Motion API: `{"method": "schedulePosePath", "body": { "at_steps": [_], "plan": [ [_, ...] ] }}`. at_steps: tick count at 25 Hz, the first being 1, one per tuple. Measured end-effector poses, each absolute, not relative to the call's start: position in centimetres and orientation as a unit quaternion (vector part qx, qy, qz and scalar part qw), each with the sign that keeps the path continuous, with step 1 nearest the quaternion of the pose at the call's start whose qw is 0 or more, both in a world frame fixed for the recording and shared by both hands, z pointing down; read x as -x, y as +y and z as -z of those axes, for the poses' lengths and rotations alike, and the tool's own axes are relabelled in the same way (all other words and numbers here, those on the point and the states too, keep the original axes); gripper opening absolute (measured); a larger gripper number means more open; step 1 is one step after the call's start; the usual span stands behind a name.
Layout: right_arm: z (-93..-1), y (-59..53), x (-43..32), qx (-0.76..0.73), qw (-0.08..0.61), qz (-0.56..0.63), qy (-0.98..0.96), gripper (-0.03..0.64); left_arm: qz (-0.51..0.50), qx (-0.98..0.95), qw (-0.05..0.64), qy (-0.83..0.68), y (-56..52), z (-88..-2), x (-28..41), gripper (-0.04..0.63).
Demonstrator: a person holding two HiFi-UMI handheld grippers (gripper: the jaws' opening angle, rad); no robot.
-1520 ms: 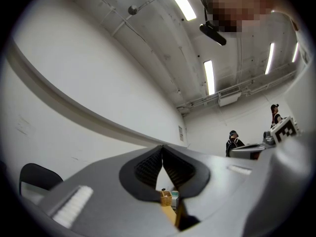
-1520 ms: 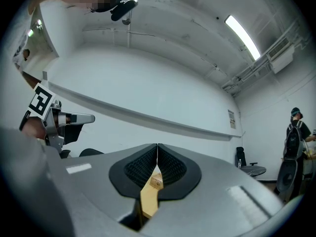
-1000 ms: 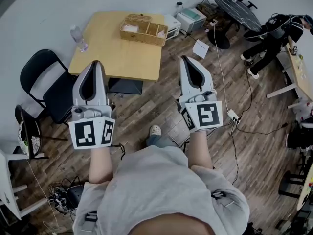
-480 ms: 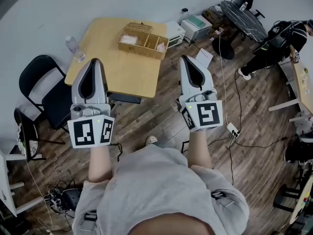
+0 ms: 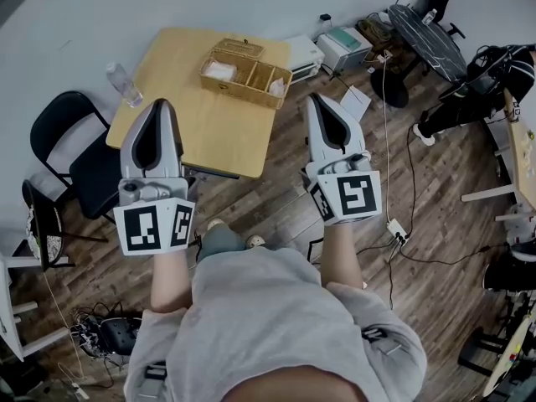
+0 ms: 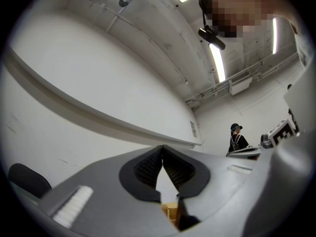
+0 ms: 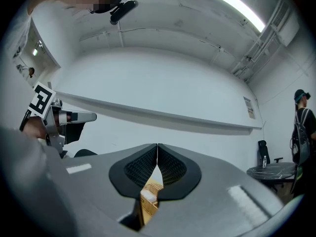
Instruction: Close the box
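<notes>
On the table (image 5: 180, 65), box (image 5: 243, 90) ahead, between the two hand-held grippers (image 5: 159, 103) (image 5: 317, 99)

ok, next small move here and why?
Likely step up to the table and carry both grippers toward the box. It sits open near the far edge, and the left gripper and right gripper, both shut and empty, are short of it.

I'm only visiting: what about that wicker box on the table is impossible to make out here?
- Head view: the wicker box is too small to show what its compartments hold or where a lid is.
- Left gripper view: the shut left gripper hides all but a tan sliver below its tips.
- Right gripper view: the shut right gripper hides most of the box.
- Head view: the left gripper covers part of the table near its edge.
</notes>
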State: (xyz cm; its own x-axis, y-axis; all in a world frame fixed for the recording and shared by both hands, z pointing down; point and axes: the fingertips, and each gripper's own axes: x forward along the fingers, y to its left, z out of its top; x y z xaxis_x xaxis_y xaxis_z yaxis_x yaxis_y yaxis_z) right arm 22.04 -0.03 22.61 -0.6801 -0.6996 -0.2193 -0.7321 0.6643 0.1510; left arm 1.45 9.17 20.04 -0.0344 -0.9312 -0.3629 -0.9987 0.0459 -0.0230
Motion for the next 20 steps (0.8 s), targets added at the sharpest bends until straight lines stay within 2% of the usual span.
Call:
{"method": "schedulePosePath", "body": {
  "at_steps": [20],
  "plan": [
    [-22.5,-13.6,-14.4,0.432,0.061,-0.118,0.892,0.006,-0.129,0.714,0.135,0.675,-6.3,-19.9,6.7,0.058]
  ]
}}
